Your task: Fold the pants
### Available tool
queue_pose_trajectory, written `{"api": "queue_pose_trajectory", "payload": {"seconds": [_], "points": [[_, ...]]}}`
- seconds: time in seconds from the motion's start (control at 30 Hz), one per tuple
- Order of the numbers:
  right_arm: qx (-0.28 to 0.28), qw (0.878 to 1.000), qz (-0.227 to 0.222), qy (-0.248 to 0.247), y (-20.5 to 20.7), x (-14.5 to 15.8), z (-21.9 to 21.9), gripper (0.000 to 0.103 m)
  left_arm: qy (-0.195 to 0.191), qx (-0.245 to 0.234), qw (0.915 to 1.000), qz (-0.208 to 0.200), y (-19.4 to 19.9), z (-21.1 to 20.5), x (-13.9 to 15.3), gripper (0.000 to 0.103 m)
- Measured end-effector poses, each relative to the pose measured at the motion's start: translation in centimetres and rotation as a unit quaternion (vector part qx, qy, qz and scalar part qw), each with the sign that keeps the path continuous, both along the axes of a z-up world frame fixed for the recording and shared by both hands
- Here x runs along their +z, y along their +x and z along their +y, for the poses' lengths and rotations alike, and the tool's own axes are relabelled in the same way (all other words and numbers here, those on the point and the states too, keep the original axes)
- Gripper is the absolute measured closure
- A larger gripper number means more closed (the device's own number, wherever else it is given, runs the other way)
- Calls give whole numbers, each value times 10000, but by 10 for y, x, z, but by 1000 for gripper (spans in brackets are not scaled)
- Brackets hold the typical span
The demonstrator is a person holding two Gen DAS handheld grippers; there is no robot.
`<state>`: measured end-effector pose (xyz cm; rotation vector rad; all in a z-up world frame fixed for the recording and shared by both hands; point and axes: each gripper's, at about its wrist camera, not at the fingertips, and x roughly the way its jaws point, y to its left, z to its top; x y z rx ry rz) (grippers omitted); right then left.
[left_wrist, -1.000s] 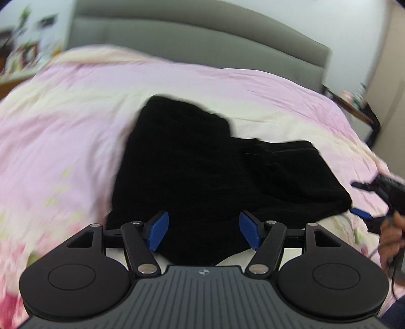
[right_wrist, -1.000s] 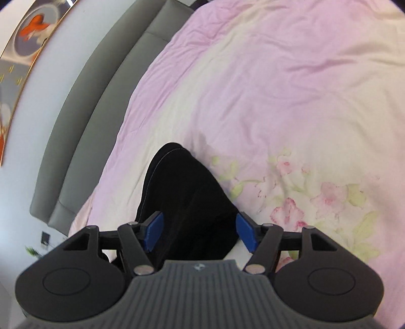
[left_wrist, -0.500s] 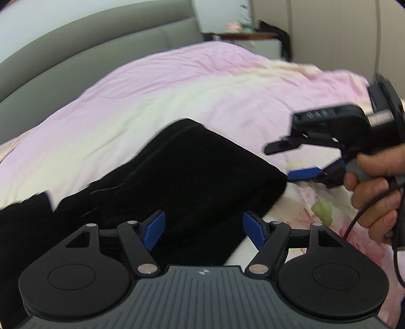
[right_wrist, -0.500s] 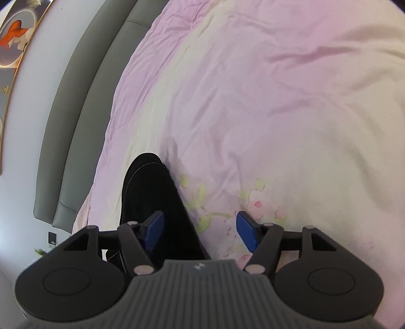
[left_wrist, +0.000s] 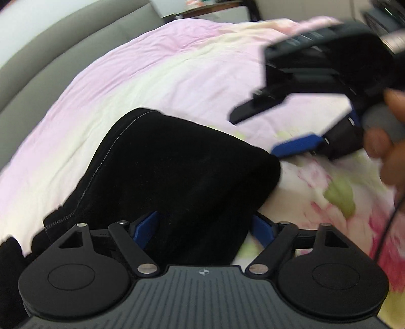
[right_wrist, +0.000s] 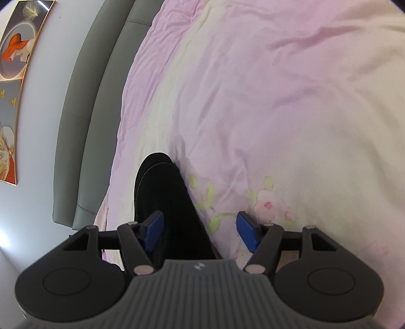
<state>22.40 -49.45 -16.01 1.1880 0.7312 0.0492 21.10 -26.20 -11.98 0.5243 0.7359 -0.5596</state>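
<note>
The black pants point(left_wrist: 182, 177) lie folded on the pink floral duvet point(left_wrist: 177, 70). My left gripper point(left_wrist: 205, 227) is open, its blue pads on either side of the near edge of the pants, which fill the gap between them. My right gripper point(left_wrist: 273, 131) shows at the upper right of the left wrist view, open and held in a hand, just past the right end of the pants. In the right wrist view my right gripper point(right_wrist: 200, 227) is open, with a narrow end of the pants point(right_wrist: 167, 194) by its left pad.
A grey padded headboard point(left_wrist: 50, 50) runs along the far side of the bed and shows in the right wrist view point(right_wrist: 83, 114). A framed picture point(right_wrist: 17, 60) hangs on the wall. A dark nightstand point(left_wrist: 215, 7) stands past the bed.
My left gripper has swung right and closed in on the pants' near edge. My right gripper has come closer to the right end of the pants. Both stay open.
</note>
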Motion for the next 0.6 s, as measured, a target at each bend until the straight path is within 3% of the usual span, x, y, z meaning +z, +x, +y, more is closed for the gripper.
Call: {"api": "queue_pose_trajectory", "payload": {"seconds": [0.13,0.23,0.33,0.4,0.5,0.6], "points": [[248,9996,-68,-126,6,0,8,41,-677,434,9967,112,1,15,3,47],[596,9979,-212,-147,13,2,21,41,-753,429,9962,-76,-12,17,5,54],[884,9957,-285,-58,19,-1,34,42,-828,466,9955,-57,-15,17,9,54],[901,9952,-218,-315,20,0,39,58,-925,537,9943,39,-12,18,11,54],[813,9955,-351,-333,16,6,36,74,-996,543,9935,34,-12,18,17,57],[860,9931,-755,-247,11,21,32,79,-1069,422,9933,-119,-17,15,29,58]]}}
